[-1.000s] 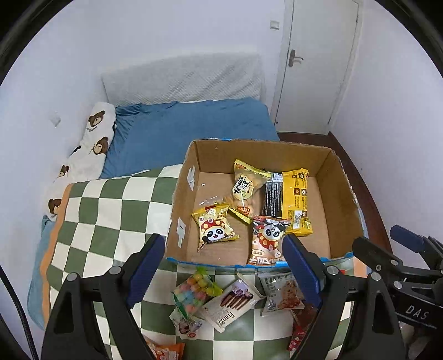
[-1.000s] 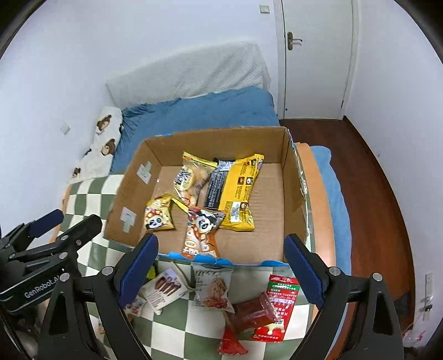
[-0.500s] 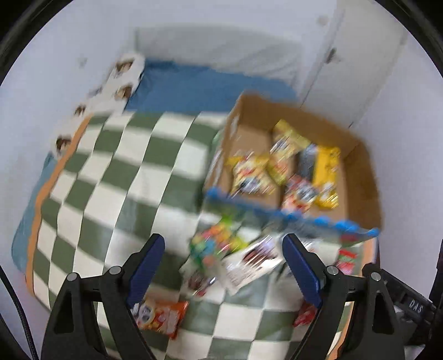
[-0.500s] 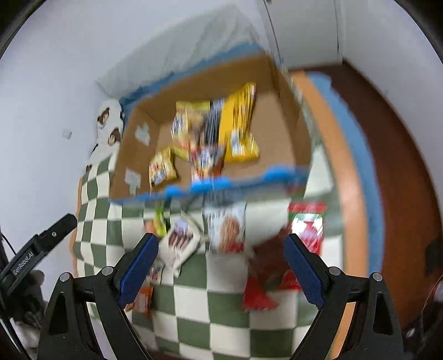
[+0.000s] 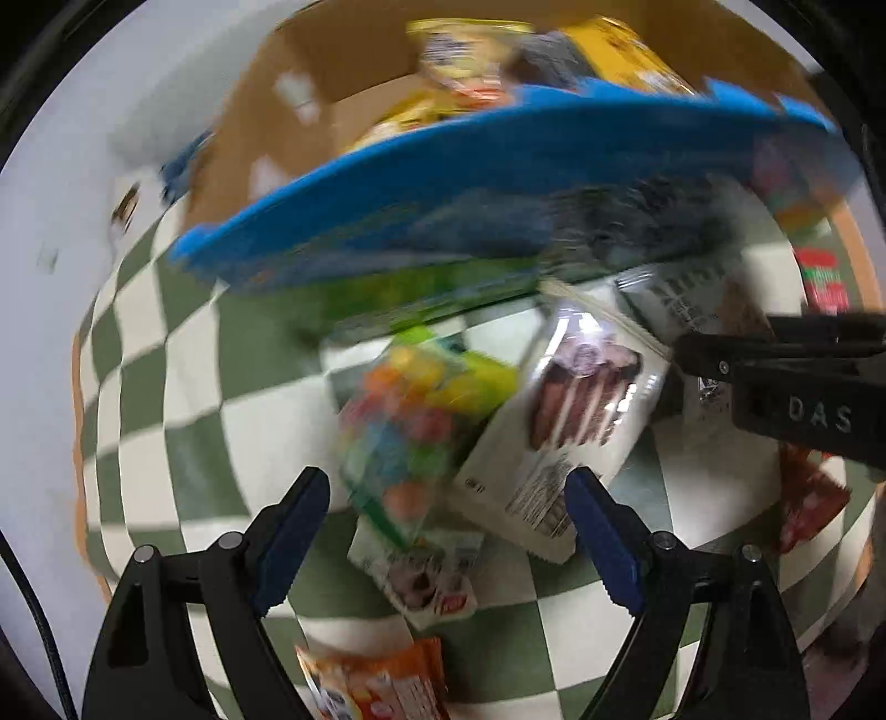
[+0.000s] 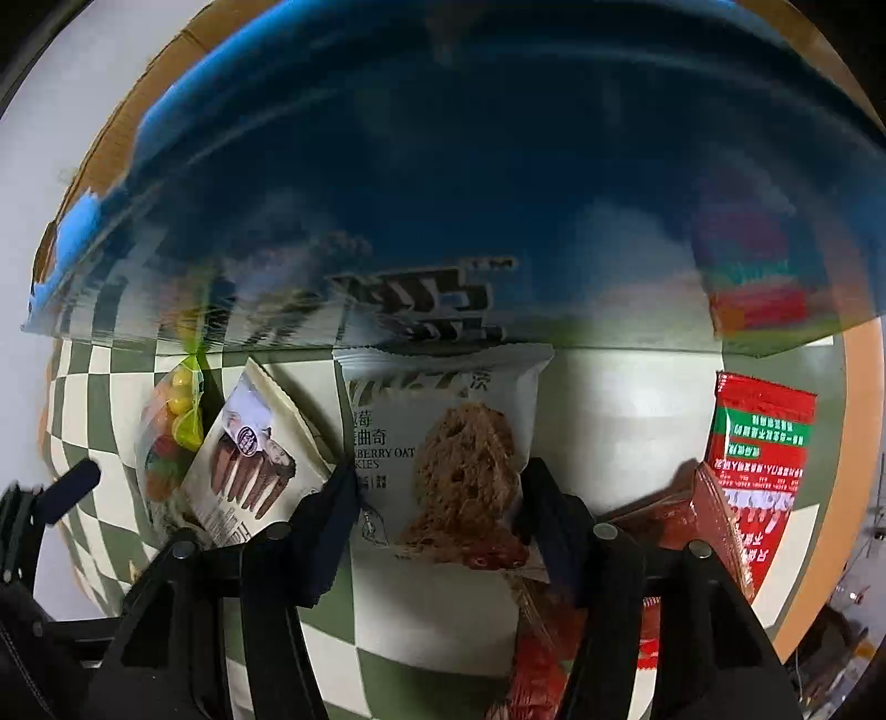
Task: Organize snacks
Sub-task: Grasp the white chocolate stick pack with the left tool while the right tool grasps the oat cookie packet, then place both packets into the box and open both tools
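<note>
My right gripper (image 6: 437, 487) is low over the checked blanket, its open jaws on either side of the oat cookie packet (image 6: 443, 443). My left gripper (image 5: 448, 520) is open just above the bag of coloured candies (image 5: 404, 421), next to the white chocolate-stick packet (image 5: 565, 437). That packet (image 6: 249, 459) and the candies (image 6: 166, 432) lie left of the cookie packet. The cardboard box (image 5: 310, 94) with blue-taped front edge (image 5: 470, 160) stands just behind, holding several snack packets (image 5: 626, 50). The view is blurred.
A red packet (image 6: 764, 454) and a dark red packet (image 6: 675, 515) lie to the right near the bed's orange edge. An orange packet (image 5: 382, 687) and a small white packet (image 5: 426, 576) lie close to the left gripper. The right gripper's body (image 5: 803, 399) reaches in from the right.
Both grippers have dropped down toward the snacks in front of the box. The right jaws have narrowed around the cookie packet. The left gripper now hovers over the candy bag.
</note>
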Tool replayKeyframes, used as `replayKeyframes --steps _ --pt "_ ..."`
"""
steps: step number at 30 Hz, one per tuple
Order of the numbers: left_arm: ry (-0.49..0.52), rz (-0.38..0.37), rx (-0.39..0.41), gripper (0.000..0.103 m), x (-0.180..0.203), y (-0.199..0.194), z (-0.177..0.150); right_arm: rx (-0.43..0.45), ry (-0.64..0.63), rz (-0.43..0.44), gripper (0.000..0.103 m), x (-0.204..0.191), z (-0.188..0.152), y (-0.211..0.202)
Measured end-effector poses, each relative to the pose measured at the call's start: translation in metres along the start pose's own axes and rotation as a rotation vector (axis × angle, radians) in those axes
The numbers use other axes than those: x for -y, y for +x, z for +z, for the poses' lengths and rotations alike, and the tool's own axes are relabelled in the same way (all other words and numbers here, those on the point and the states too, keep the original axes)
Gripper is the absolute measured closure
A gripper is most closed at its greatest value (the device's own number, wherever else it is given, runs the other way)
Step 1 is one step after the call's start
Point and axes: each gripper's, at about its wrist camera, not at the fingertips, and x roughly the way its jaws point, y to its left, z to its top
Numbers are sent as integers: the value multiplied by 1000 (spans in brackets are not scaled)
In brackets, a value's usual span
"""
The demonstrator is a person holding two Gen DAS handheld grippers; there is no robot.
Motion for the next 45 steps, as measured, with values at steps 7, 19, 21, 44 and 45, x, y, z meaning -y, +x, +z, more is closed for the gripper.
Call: replayKeyframes --steps 7,19,21,44,45 --pt "231 -53 -24 16 41 13 19 -57 41 17 49 32 -22 -12" --pt "-170 -211 -157 48 6 26 0 -131 68 58 49 47 -52 -10" --pt "-298 -265 -201 48 -8 29 -21 -154 68 82 49 46 -59 -9" --pt "-388 -342 -77 47 -8 -45 -69 -121 74 158 53 28 -80 -33" --pt "-390 -360 -49 47 -12 -61 -61 -98 76 182 53 29 -75 -47"
